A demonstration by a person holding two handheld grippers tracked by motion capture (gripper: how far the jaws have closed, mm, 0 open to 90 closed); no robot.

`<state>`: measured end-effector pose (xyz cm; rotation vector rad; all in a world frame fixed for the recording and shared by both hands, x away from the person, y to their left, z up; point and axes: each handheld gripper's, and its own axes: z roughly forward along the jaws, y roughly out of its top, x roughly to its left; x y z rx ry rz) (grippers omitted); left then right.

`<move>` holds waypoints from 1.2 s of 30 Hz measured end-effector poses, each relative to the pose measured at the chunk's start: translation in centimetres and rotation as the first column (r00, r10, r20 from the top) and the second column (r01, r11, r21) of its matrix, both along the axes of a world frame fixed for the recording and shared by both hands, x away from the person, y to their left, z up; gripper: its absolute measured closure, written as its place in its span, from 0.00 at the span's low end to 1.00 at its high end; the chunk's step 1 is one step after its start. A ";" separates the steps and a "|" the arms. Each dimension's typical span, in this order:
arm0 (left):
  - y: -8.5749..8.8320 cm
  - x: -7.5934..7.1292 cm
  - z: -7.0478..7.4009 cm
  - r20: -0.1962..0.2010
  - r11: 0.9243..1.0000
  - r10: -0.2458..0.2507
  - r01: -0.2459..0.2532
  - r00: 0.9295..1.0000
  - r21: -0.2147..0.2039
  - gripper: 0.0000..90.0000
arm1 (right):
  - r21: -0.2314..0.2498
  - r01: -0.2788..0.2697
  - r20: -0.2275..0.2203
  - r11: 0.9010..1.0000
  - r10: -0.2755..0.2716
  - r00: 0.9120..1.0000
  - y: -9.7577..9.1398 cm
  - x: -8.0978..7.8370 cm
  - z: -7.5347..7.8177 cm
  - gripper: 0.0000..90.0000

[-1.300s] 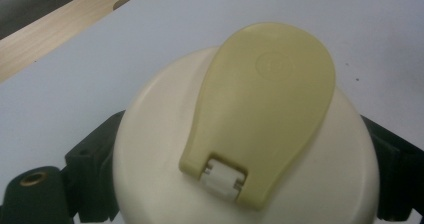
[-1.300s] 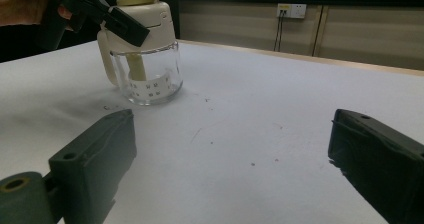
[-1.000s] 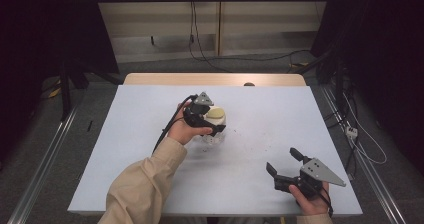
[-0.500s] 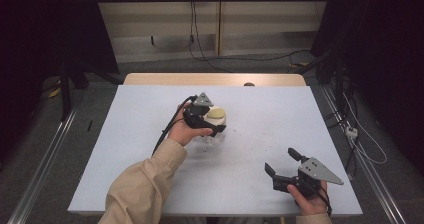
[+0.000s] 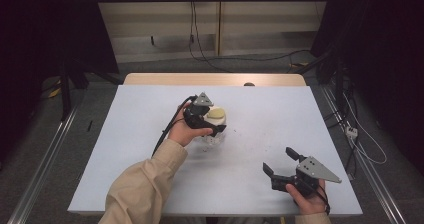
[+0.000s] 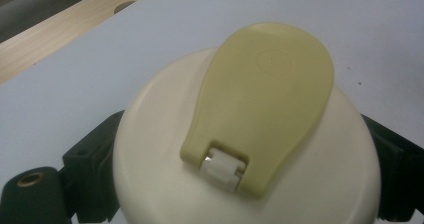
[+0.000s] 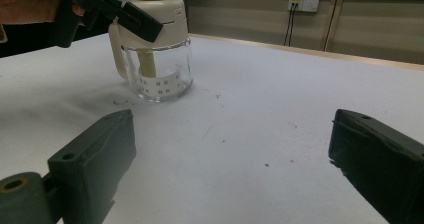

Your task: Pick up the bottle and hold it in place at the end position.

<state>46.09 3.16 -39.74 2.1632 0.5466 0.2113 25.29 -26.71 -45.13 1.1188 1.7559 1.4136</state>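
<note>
A small glass jar (image 5: 214,134) with a cream lid (image 6: 150,134) and a yellow-green flip cap (image 6: 265,89) stands upright mid-table. My left gripper (image 5: 212,122) comes at it from the left, its jaws pressed to opposite sides of the lid, shut on it. The right gripper view has the jar (image 7: 160,79) at the upper left, with a side handle and a printed scale on the glass. My right gripper (image 5: 280,161) hovers near the front right of the table, jaws wide apart and holding nothing, well short of the jar.
The white table top (image 5: 260,109) carries faint specks and scratches. A wooden strip (image 5: 215,79) runs along its far edge. Cables (image 5: 360,139) lie on the floor to the right. Dark frames stand at both sides.
My right gripper has drifted slightly to the left, still open. The left gripper and the jar have stayed put.
</note>
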 end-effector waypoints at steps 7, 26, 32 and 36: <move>0.1 -0.1 0.2 -0.007 1.000 0.006 -0.007 1.000 -0.024 0.10 | 0.004 0.002 0.001 1.000 -0.002 1.000 0.0 0.1 0.0 0.05; 1.8 -1.0 1.2 -0.001 0.999 0.018 -0.018 1.000 -0.030 0.08 | 0.000 0.011 -0.006 1.000 -0.011 1.000 0.1 0.3 0.1 0.05; 2.8 -1.2 1.5 -0.001 0.999 0.026 -0.026 1.000 -0.035 0.08 | 0.001 0.022 -0.015 1.000 -0.022 1.000 0.5 1.0 0.5 0.05; 3.4 -1.5 1.7 0.003 0.998 0.030 -0.030 1.000 -0.048 0.07 | -0.007 0.024 -0.021 1.000 -0.024 0.999 0.8 1.4 0.8 0.05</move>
